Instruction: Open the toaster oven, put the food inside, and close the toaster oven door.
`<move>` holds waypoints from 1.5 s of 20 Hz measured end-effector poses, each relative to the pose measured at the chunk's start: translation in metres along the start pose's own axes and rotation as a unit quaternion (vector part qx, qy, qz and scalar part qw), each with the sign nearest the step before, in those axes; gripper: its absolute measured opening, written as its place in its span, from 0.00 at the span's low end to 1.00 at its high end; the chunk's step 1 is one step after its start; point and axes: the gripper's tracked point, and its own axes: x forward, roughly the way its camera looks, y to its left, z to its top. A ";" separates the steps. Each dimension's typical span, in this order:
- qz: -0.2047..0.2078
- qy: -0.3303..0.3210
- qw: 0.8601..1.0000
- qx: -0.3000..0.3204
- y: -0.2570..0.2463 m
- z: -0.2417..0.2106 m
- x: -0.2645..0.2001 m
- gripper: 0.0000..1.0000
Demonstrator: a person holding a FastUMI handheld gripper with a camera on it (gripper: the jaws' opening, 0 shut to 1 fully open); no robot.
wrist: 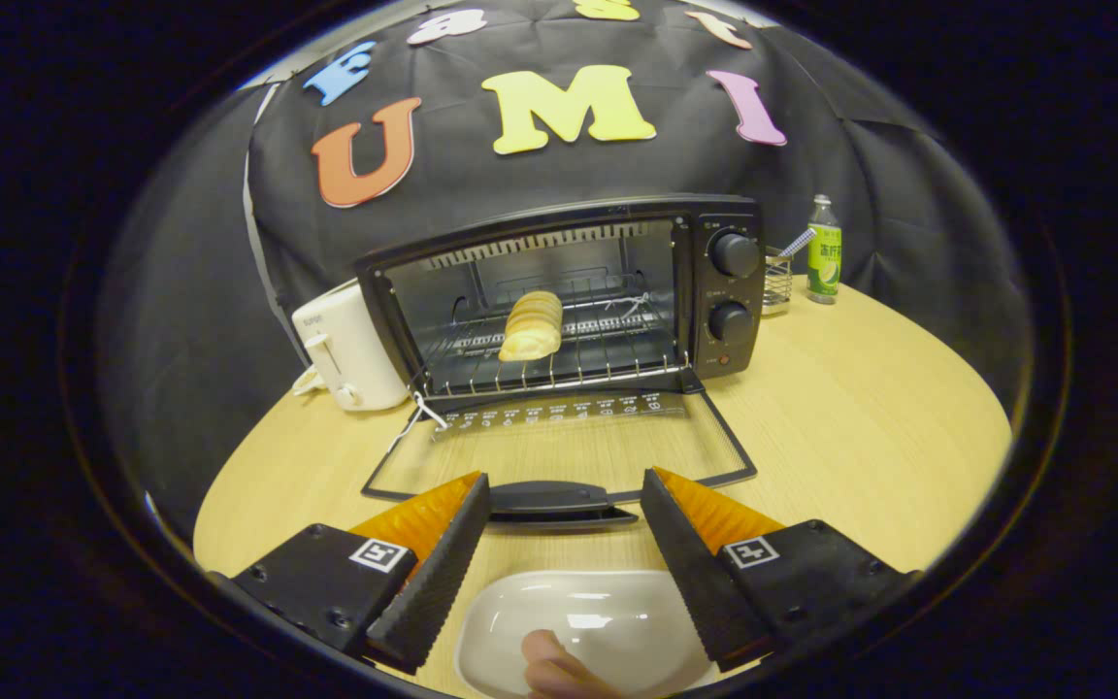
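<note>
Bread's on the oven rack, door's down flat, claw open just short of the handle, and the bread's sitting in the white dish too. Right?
Not the dish. In the gripper view the white dish between the fingers is empty; the only bread is on the rack. The door is down, claw open short of the handle.

We see a black toaster oven [559, 301] with two black knobs and a small red dot beneath them; its open glass door [559, 442] has a black frame, a black handle and a row of white markings. Inside, the wire rack [559, 354] is silvery, and the bread roll [531, 326] on it is golden brown with paler bands. The desk [860, 417] is light wood with a fine grain. Near its left edge stands a cream-white toaster [350, 349]. Toward the far right corner we see a green bottle [823, 252] with a white-lettered label, beside a silvery wire holder [777, 280]. The dish [583, 631] at the near edge is glossy white.
</note>
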 end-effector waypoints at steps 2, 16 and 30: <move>-0.002 0.011 1.000 -0.020 0.007 -0.011 0.001 1.00; -0.063 0.030 0.995 -0.073 0.014 -0.029 0.017 1.00; -0.054 -0.107 0.988 -0.099 0.026 0.048 -0.010 1.00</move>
